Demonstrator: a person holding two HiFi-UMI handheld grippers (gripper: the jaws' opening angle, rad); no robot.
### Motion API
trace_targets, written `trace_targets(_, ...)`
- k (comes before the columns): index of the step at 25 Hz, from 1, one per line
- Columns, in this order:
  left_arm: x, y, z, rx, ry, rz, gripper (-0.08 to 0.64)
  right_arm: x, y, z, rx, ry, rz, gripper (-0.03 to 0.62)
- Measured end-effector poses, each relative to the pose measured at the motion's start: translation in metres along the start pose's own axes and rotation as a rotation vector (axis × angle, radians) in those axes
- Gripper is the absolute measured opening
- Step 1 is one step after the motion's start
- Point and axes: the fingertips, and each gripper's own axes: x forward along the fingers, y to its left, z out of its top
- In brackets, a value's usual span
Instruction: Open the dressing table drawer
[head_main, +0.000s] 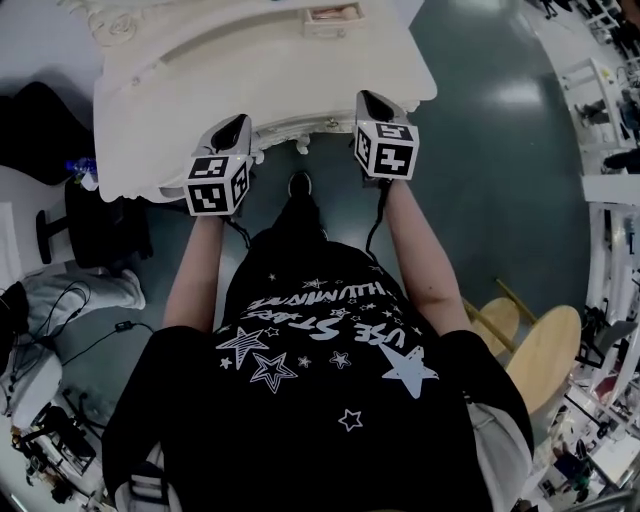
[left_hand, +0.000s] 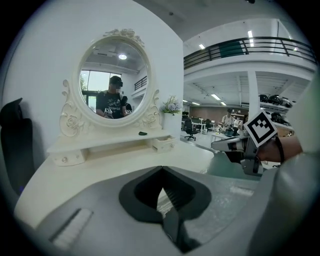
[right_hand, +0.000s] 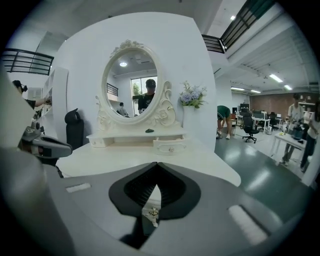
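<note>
The white dressing table (head_main: 200, 90) fills the top of the head view. A small shelf drawer (head_main: 333, 15) at its back right, the same drawer (right_hand: 169, 145), stands slightly pulled out. My left gripper (head_main: 236, 126) hovers over the table's front edge, and my right gripper (head_main: 373, 100) is over that edge further right. In the left gripper view, the left gripper (left_hand: 161, 169) is shut with its jaws meeting over the tabletop, empty. The right gripper (right_hand: 157, 164) is also shut. A small ornate knob (right_hand: 151, 212) shows below through the gap between its jaws.
An oval mirror (right_hand: 131, 82) and a bunch of flowers (right_hand: 193, 95) stand at the table's back. A black chair (head_main: 92, 225) is on the left, wooden stools (head_main: 545, 352) at the lower right, and cables (head_main: 70, 350) on the floor. Several people stand at desks (right_hand: 295, 137) far right.
</note>
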Motion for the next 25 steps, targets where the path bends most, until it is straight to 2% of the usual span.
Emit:
trace_targets(5, -0.033, -0.005, -0.012, -0.022, 0.0, 0.023, 0.002, -0.034, 0.008, 0.001, -0.019, -0.028, -0.009, 0.028)
trace_targets(13, -0.048, -0.012, -0.015, 0.007, -0.007, -0.022, 0.002, -0.05, 0.027, -0.002, -0.004, -0.039, -0.008, 0.026)
trace_targets(17, -0.062, 0.0, -0.017, 0.014, -0.017, -0.035, 0.002, -0.056, 0.041, -0.004, 0.0, -0.038, -0.023, 0.028)
trace_targets(25, -0.111, 0.032, -0.044, 0.005, -0.018, -0.062, 0.002, -0.084, 0.09, -0.021, 0.037, -0.048, -0.064, 0.026)
